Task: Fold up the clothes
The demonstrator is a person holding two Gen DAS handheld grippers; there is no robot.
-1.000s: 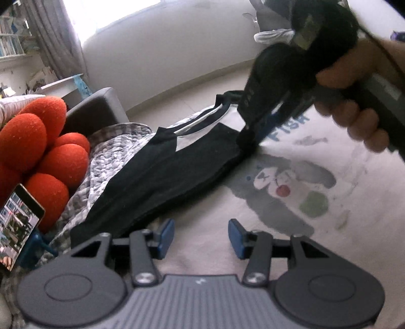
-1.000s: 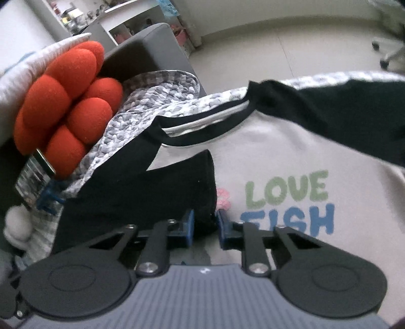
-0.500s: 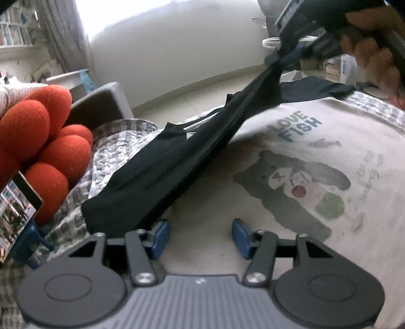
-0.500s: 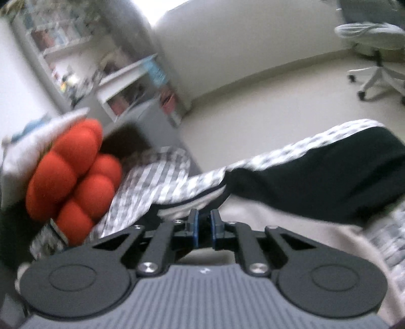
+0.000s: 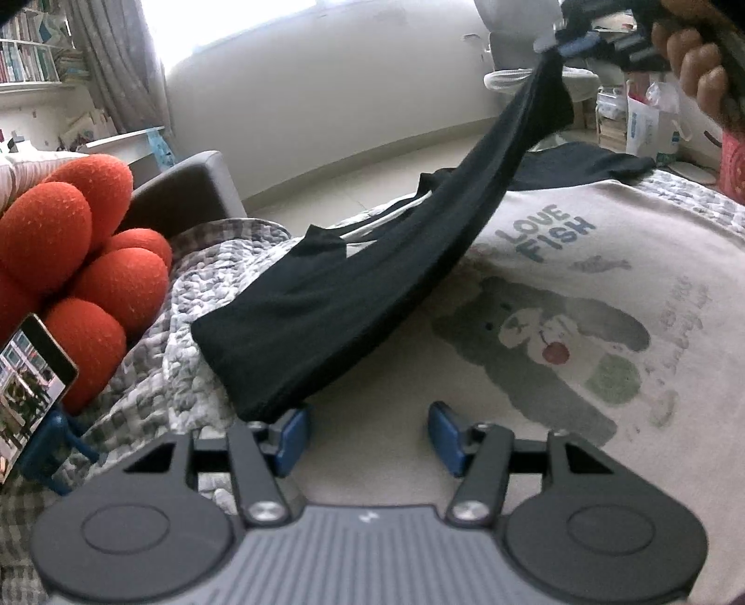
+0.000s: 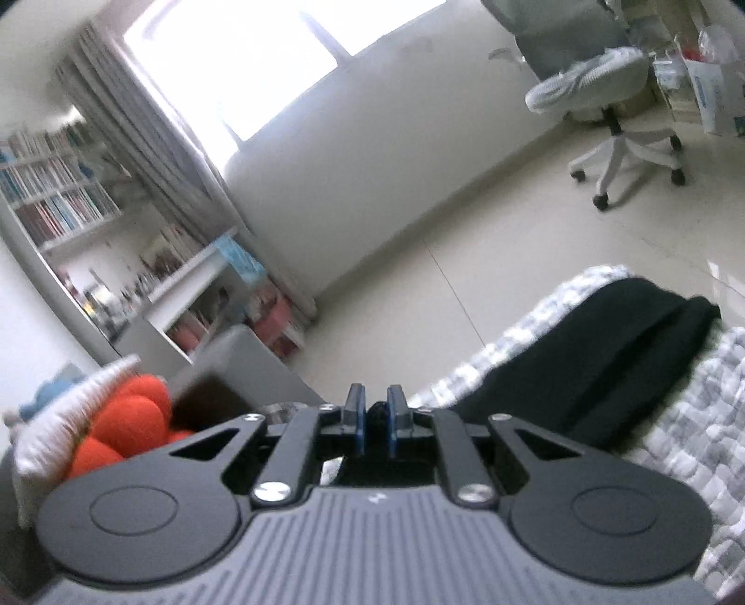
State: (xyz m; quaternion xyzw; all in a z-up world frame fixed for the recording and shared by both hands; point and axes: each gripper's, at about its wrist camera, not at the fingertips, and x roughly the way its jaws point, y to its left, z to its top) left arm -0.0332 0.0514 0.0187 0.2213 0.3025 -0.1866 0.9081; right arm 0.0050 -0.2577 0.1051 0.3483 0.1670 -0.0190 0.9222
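A cream T-shirt (image 5: 582,298) printed with "LOVE FISH" and a cartoon bear lies spread face up on a grey-and-white checked blanket (image 5: 195,298), its black sleeve (image 5: 372,279) pulled up into a taut band that runs from the blanket towards the top right of the left wrist view. At the high end of that band the right gripper (image 5: 570,44), gripped by a person's hand (image 5: 698,70), pinches the sleeve's edge between its blue pads. From the right wrist view the same gripper (image 6: 375,421) shows its two pads drawn almost together, with a small bunch of black cloth caught between them. It points out over the pale floor towards a white swivel chair (image 6: 610,116), a bookshelf (image 6: 60,195) and a curtained window. The shirt's other black sleeve (image 6: 591,367) lies flat on the blanket, to the right of this gripper.

The left gripper (image 5: 368,430) hovers low over the shirt's cream front, below the bear print. Its blue fingers stand spread apart with only flat cloth showing between them, pinching nothing; the lower end of the lifted sleeve lies just beside its left finger (image 5: 293,435). A lumpy orange cushion (image 5: 74,260) and a propped phone (image 5: 28,391) sit at the left edge, beside the arm of a grey sofa (image 5: 191,191).
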